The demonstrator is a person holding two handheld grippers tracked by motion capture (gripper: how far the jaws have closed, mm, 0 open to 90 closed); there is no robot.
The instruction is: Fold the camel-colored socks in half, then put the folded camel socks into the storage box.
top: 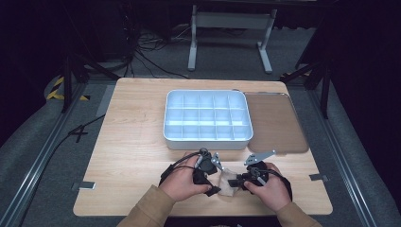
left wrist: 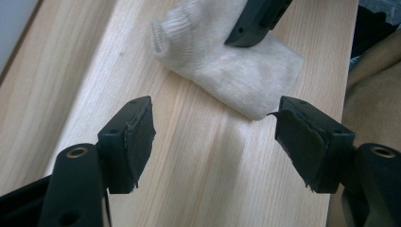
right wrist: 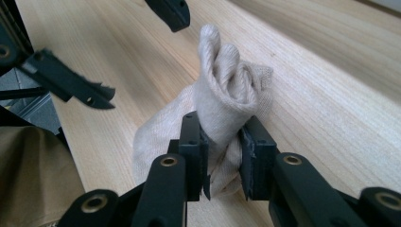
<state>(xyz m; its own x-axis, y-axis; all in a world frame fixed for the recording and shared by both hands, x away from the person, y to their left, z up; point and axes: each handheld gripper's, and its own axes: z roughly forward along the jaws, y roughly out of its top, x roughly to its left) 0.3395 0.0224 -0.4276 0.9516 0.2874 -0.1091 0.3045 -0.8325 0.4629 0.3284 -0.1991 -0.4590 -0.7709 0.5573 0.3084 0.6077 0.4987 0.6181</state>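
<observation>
right gripper view showed the right gripper (right wrist: 222,158) pinching the bunched middle of the one cream sock (right wrist: 227,90), which lay near the front edge of the table (top: 137,137). the left gripper (left wrist: 215,142) stood spread and empty just beside it, the sock's long axis running across between the two grippers. one white divided tray (top: 207,140) and one brown lid (top: 274,123) lay beyond, toward the far edge.

R gripper (right wrist: 222,158) pinches bunched beige sock (right wrist: 231,94) on wood table (right wrist: 331,104).
</observation>
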